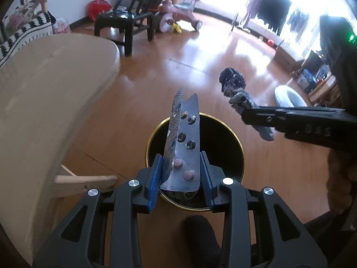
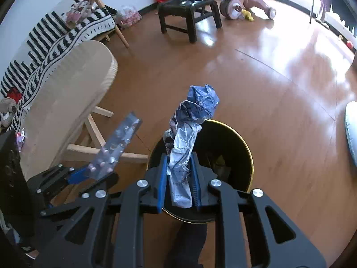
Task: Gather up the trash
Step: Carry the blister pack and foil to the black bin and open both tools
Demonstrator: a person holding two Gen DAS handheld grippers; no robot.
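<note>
Left wrist view: the blister pack (image 1: 183,147) is clamped upright by the left gripper (image 1: 181,176) directly above the bin (image 1: 242,154); the crumpled wrapper (image 2: 187,143) is pinched by the right gripper (image 2: 180,181) over the same opening

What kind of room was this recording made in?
Most likely a lived-in home living room: a wooden floor, a pink child's tricycle near a black chair, and a striped throw over seating. Both tools hold trash above a black bin.
</note>
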